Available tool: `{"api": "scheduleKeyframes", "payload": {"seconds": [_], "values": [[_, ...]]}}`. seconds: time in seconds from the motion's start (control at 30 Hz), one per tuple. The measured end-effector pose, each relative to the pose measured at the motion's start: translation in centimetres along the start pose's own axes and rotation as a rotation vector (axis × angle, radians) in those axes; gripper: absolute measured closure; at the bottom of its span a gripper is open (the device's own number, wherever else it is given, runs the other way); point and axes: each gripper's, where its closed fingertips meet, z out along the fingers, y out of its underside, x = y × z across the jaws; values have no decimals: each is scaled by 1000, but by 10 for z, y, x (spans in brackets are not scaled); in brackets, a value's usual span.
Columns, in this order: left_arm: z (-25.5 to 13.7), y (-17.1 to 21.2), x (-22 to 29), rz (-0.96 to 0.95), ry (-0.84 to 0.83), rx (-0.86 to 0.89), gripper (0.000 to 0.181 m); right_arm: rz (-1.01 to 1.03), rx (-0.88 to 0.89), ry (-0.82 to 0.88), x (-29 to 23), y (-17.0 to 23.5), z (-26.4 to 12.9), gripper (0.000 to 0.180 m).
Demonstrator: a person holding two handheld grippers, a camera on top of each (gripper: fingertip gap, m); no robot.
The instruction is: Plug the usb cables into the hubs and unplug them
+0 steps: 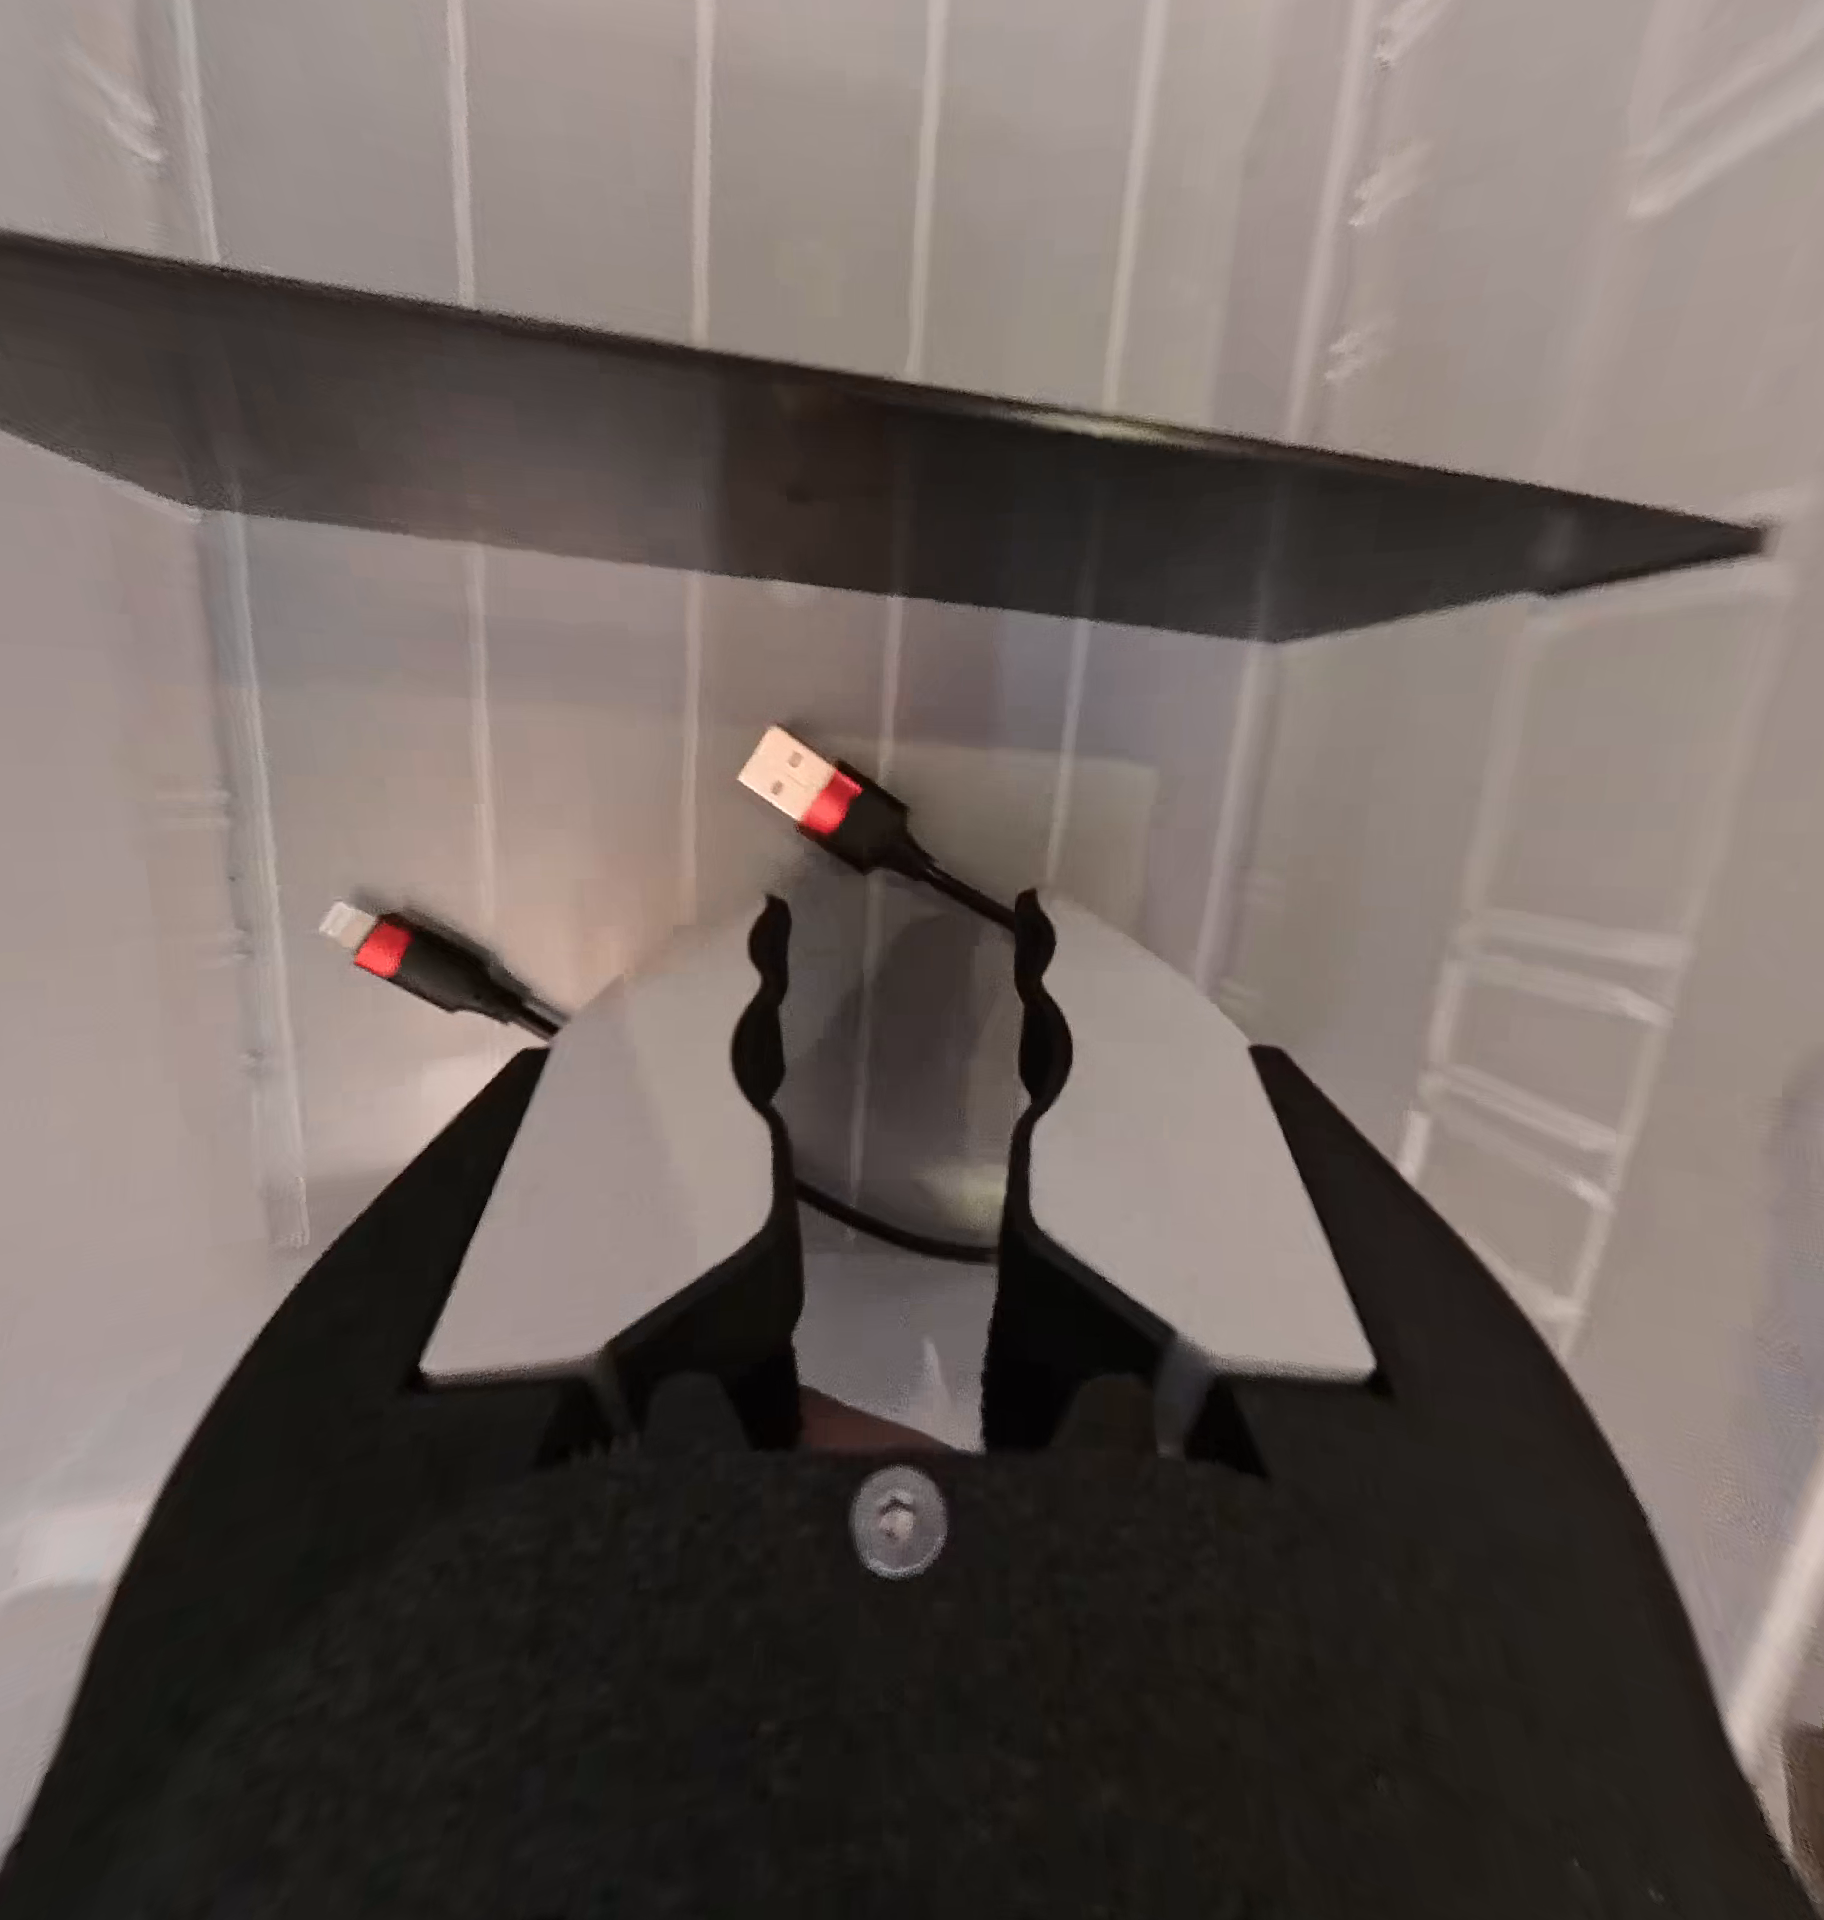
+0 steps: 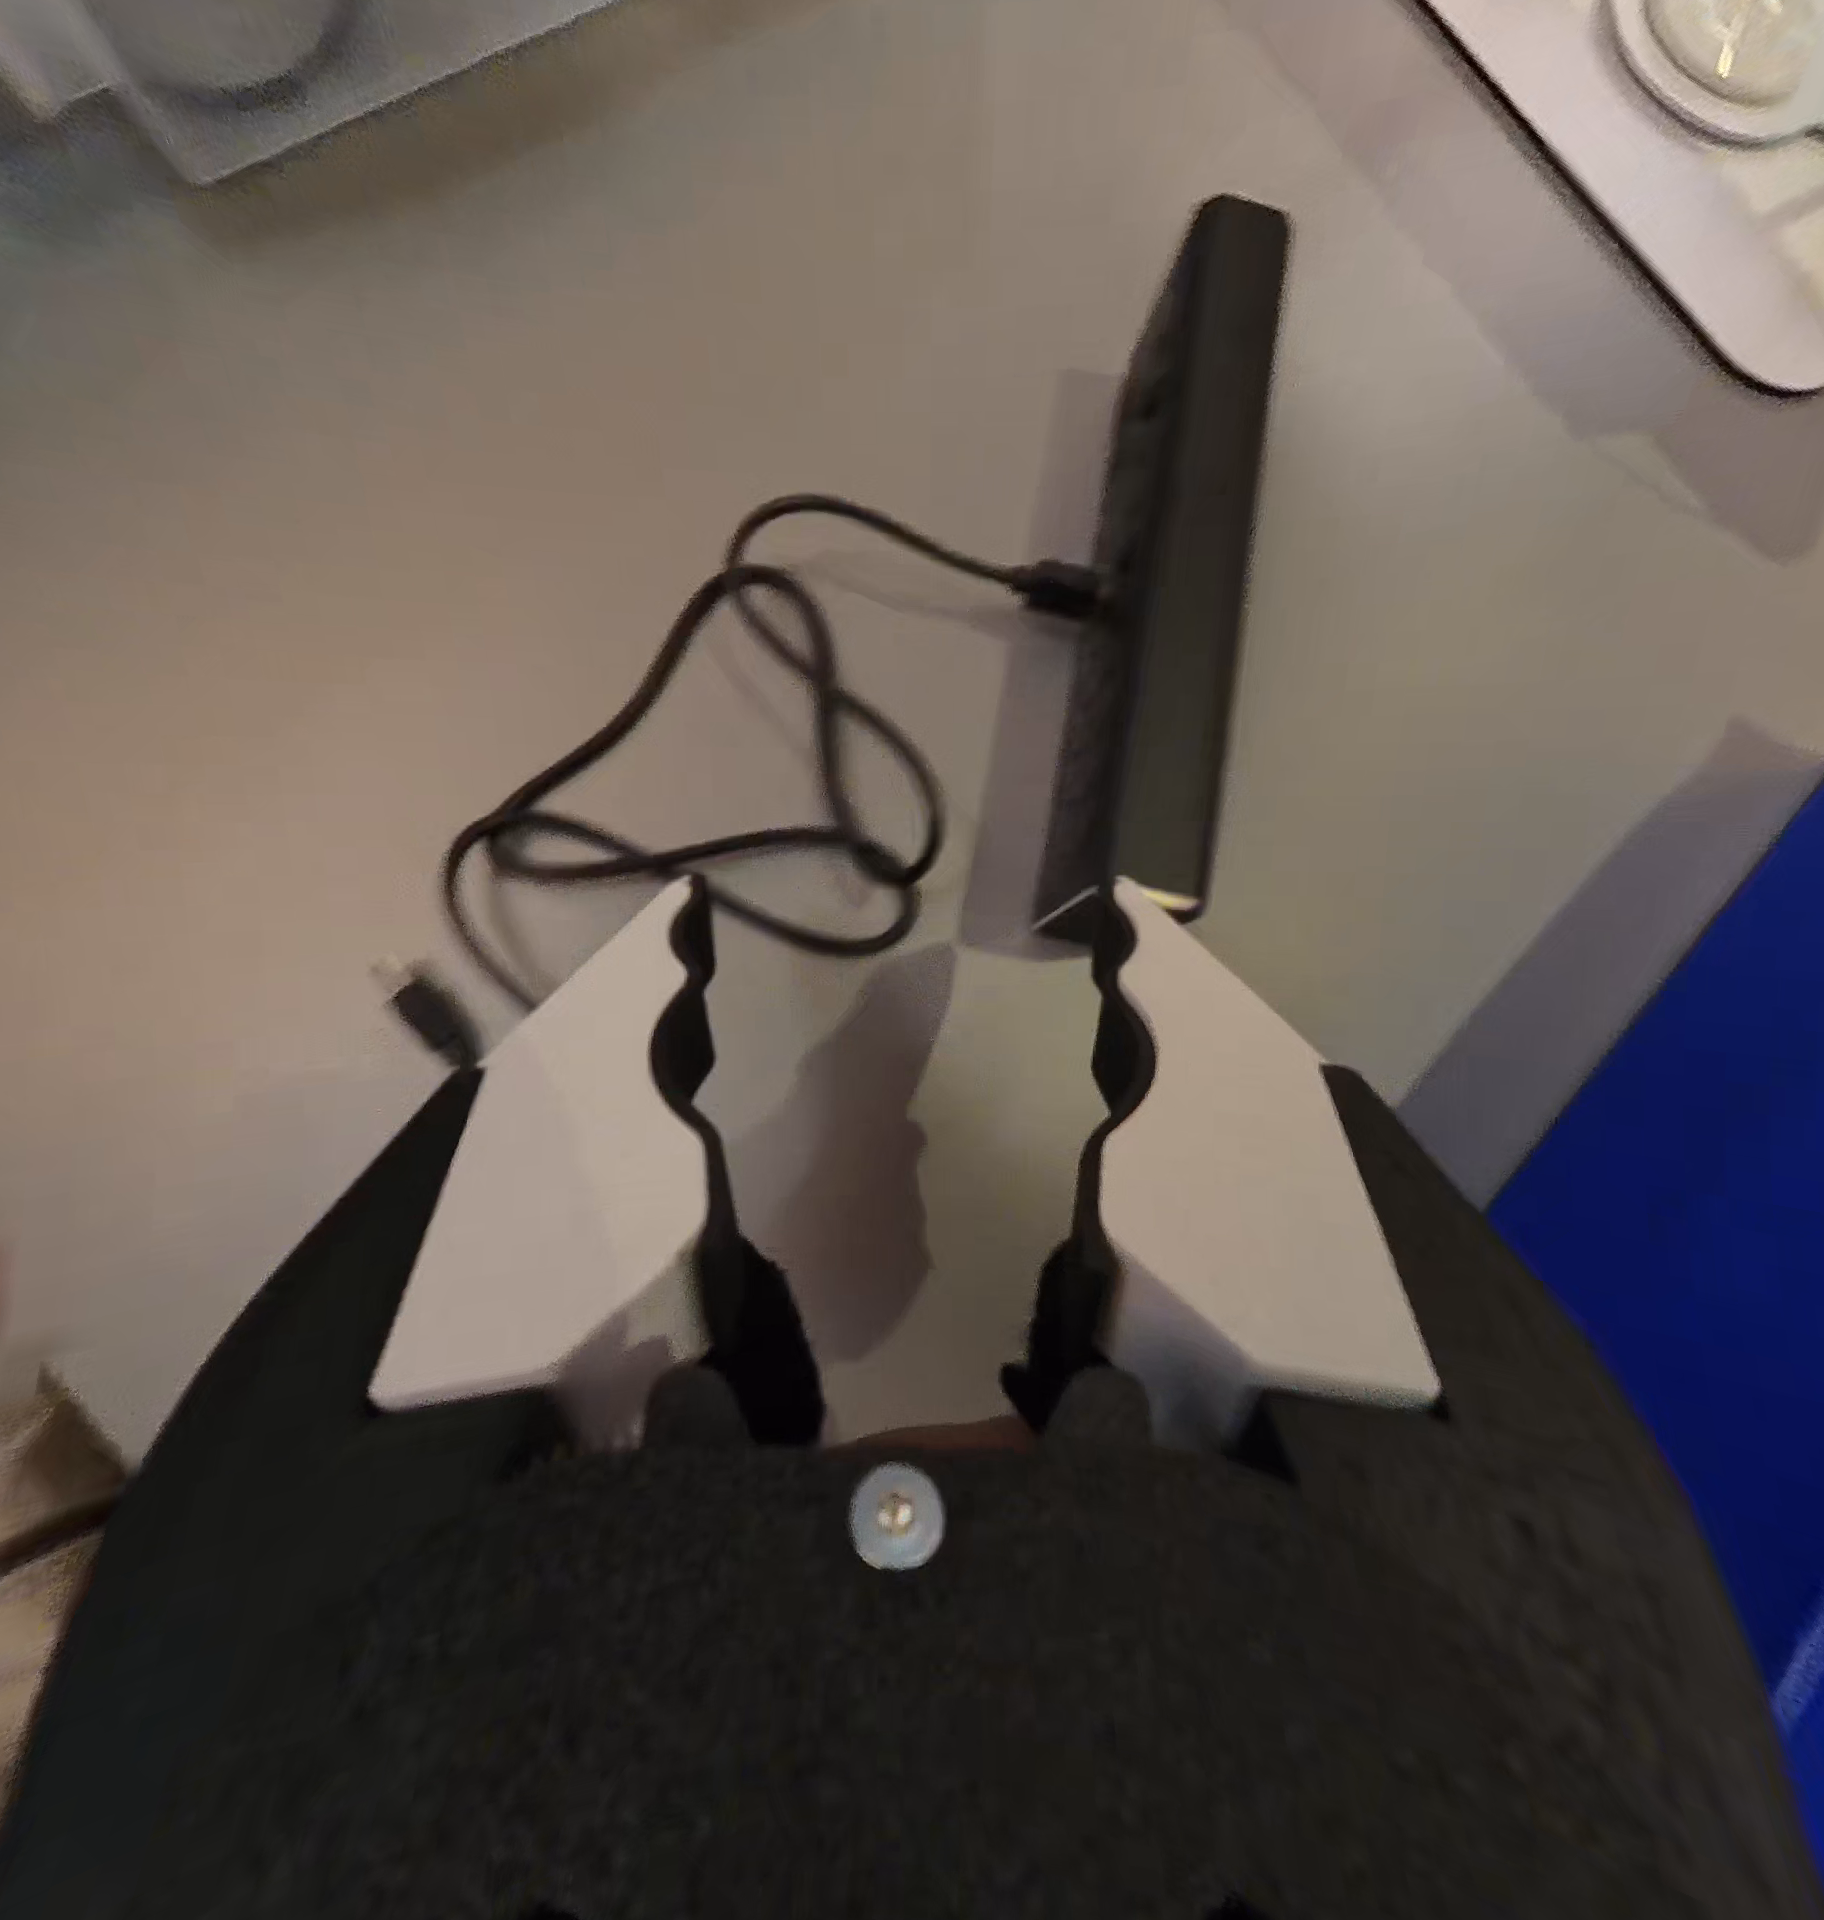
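Left gripper [image 1: 900,914]: two white fingers with black wavy pads, jaws apart, nothing between them.

Red-and-black cable [image 1: 892,1226]: runs across the gap low between the fingers and passes behind both.

USB-A plug [image 1: 799,774]: silver tip and red collar, just ahead of the fingertips, pointing up and left.

Smaller plug [image 1: 368,935]: pale tip and red collar, ahead and left of the left finger.

Dark flat panel [image 1: 887,468]: farther ahead, above the plugs, slanting down to the right.

White panelled wall [image 1: 1095,187]: behind everything.
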Motion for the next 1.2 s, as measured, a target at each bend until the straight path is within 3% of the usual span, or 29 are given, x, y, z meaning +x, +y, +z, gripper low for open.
{"api": "scheduleKeyframes", "payload": {"seconds": [0.17, 0.33, 0.43, 0.53, 0.73, 0.83, 0.97, 1.2], "values": [[8, -10, -4, -29, -46, -1, 148, -19, 124, -9, -40, 3, -27, 114], [12, -15, -6, 154, -118, -48, 159, -26, 183, -124, -77, 12, -26, 121], [5, -15, 2, 175, -64, 4, 161, -40, 236, -131, -81, 8, -31, 128], [-32, -26, 12, 173, -9, 204, 161, -24, 319, -143, -79, -3, -43, 131], [-162, -35, 50, 410, -138, 701, 161, 115, 454, -323, -83, -29, -66, 134], [-211, -19, 82, 599, -264, 885, 161, 178, 514, -466, -86, -51, -82, 133], [-240, 19, 149, 813, -236, 1026, 161, 233, 579, -590, -78, -90, -113, 134], [-215, 95, 252, 1161, -99, 1103, 160, 193, 503, -781, -85, -112, -131, 133]]}}
